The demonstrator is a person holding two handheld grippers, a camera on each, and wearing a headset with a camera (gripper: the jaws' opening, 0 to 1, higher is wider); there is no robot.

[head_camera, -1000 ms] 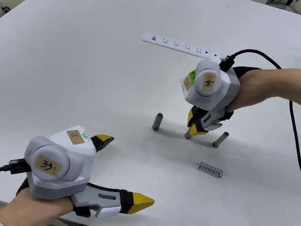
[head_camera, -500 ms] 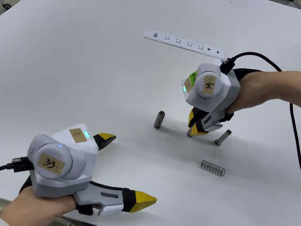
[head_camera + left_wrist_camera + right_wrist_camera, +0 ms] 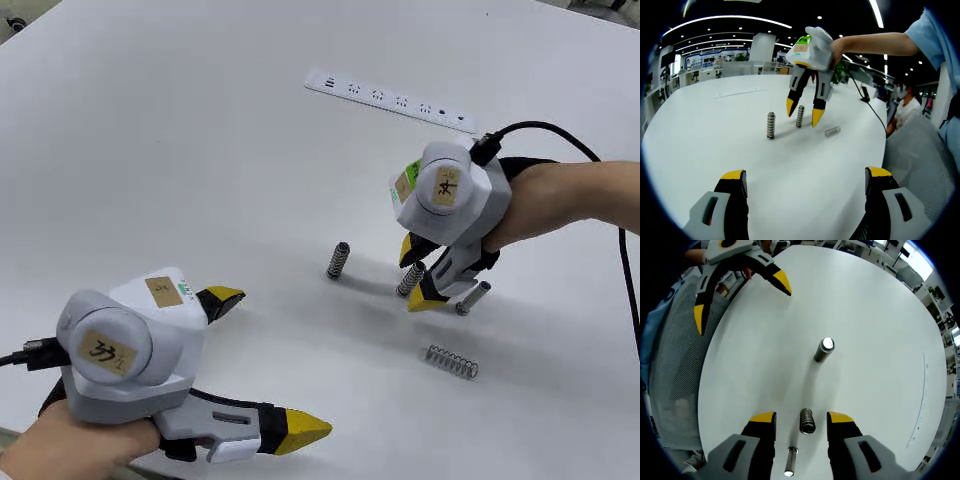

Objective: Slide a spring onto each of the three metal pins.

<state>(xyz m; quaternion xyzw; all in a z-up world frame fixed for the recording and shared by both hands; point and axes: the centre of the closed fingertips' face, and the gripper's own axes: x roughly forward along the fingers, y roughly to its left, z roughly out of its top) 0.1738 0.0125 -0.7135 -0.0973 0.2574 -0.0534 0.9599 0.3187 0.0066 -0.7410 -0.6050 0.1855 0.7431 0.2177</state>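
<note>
Two upright metal pins wear springs: one [image 3: 338, 260] [image 3: 771, 125] [image 3: 824, 350] stands alone, the other [image 3: 410, 278] [image 3: 800, 116] [image 3: 807, 421] stands between the jaws of my right gripper [image 3: 415, 274] [image 3: 802, 418], which is open and apart from it. A bare pin [image 3: 473, 297] [image 3: 832, 131] [image 3: 790, 460] lies on its side just right of that gripper. Nearer me lies a loose spring [image 3: 450, 361]. At the near left my left gripper [image 3: 265, 365] [image 3: 807, 175] is open and holds nothing.
A white power strip [image 3: 390, 98] lies at the far side of the white round table [image 3: 180, 150]. A black cable runs from the right gripper off the right edge. Beyond the table's edge are a person and chairs.
The right gripper was shut around the spring on the pin; its jaws have now spread and let go. The left gripper has barely moved.
</note>
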